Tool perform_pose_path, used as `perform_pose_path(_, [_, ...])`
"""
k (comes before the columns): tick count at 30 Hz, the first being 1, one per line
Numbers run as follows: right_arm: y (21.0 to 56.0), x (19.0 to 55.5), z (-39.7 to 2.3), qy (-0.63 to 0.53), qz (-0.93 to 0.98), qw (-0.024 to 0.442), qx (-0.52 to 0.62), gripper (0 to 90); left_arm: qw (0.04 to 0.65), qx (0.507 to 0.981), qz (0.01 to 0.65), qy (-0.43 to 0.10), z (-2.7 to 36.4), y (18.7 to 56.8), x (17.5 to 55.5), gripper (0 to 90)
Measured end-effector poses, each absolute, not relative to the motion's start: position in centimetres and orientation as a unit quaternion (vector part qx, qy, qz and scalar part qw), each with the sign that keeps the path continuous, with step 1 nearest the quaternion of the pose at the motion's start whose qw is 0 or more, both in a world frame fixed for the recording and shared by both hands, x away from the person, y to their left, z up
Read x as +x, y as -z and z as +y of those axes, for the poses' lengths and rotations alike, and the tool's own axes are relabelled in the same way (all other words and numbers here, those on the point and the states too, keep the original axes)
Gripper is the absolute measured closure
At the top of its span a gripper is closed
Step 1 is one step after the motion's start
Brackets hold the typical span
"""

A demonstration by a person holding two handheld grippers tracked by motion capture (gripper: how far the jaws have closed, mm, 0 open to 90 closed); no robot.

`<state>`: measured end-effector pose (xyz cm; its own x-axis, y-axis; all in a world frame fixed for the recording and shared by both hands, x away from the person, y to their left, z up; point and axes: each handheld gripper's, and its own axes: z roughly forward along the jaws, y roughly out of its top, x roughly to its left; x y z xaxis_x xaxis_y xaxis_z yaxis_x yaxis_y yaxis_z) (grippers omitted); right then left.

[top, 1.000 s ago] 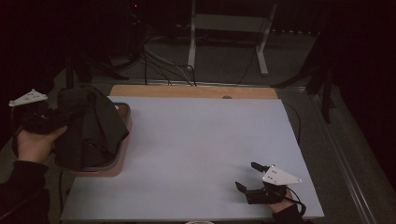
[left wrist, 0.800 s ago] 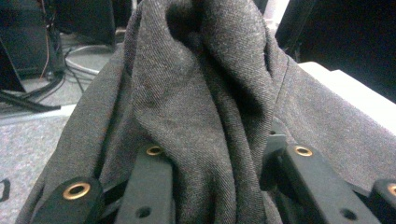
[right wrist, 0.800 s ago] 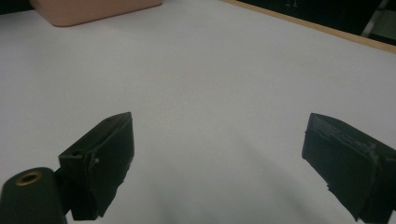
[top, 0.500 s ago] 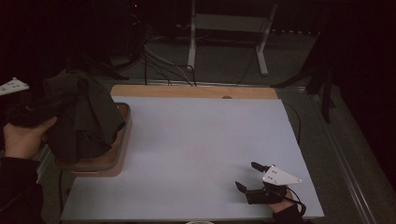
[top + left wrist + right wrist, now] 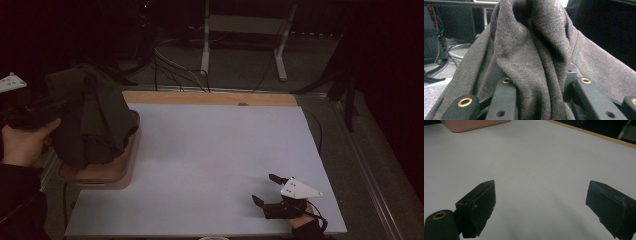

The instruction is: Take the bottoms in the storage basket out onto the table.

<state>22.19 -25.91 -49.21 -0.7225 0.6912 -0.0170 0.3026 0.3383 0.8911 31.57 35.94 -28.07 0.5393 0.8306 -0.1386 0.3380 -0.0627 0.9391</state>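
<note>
Left gripper (image 5: 65,102) raised beyond the table's left edge, held in the left hand (image 5: 22,145), jaws clamped on a fold of the dark grey cloth (image 5: 92,120). In the left gripper view, cloth (image 5: 534,60) bunched thick between the 2 black jaws, rising in a twisted ridge up the middle and spreading out to both sides. Weave fine and slightly speckled. White three-cornered plate (image 5: 11,82) visible at the far left of the high view, above the hand.

Cloth hanging in heavy folds from the gripper, draped down over the pink tray (image 5: 107,175) at the left edge of the white table (image 5: 215,150). Lower folds meeting the tray's rim; whether resting inside it or just hanging in front, cannot tell. Tray's near corner bare.

Right gripper (image 5: 265,190) low at the near right corner of the table, jaws spread wide with nothing between them, grey plate on top. In the right gripper view, the 2 jaws (image 5: 540,207) well apart over bare white surface, a corner of the tray (image 5: 474,124) at the top left, the wooden far edge (image 5: 599,135) running across the top right.

Wooden strip (image 5: 210,97) along the far edge of the table. Cables (image 5: 175,70) and a white stand (image 5: 245,30) on the dim floor beyond.
</note>
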Motion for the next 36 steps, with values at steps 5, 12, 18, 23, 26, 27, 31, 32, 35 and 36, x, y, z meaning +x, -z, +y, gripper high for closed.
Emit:
perform_pose_path(5, [49.2,22.1,-25.9,-0.484,0.792,0.202,0.313,9.4,0.544,0.697,0.409,-0.225,35.0,27.4,31.6,68.5])
perform_pose_path(12, [49.2,22.1,-25.9,-0.484,0.792,0.203,0.312,9.4,0.557,0.703,0.389,-0.211,33.4,26.6,31.9,68.5])
perform_pose_path(18, [49.1,22.1,-26.0,-0.485,0.792,0.204,0.311,9.4,0.562,0.711,0.372,-0.2,31.7,26.4,32.4,68.5])
perform_pose_path(23, [49.1,22.1,-26.0,-0.485,0.792,0.204,0.311,9.4,0.565,0.718,0.358,-0.189,30.0,26.5,32.9,68.5])
perform_pose_path(26, [49.1,22.1,-26.1,-0.486,0.791,0.204,0.312,9.4,0.568,0.724,0.347,-0.182,29.0,26.5,33.2,68.5])
perform_pose_path(27, [49.1,22.1,-26.1,-0.486,0.791,0.204,0.312,9.3,0.57,0.725,0.343,-0.178,28.6,26.5,33.3,68.5])
perform_pose_path(31, [49.0,22.0,-26.1,-0.487,0.789,0.206,0.312,9.4,0.572,0.731,0.331,-0.168,27.2,26.4,33.7,68.5])
perform_pose_path(32, [49.0,22.0,-26.1,-0.487,0.789,0.206,0.312,9.4,0.573,0.732,0.329,-0.166,26.9,26.4,33.8,68.5])
perform_pose_path(35, [49.0,22.0,-26.2,-0.488,0.788,0.206,0.312,9.4,0.575,0.735,0.322,-0.16,25.8,26.3,34.2,68.5])
perform_pose_path(36, [49.0,22.0,-26.2,-0.489,0.788,0.207,0.312,9.4,0.575,0.737,0.318,-0.158,25.5,26.3,34.3,68.5])
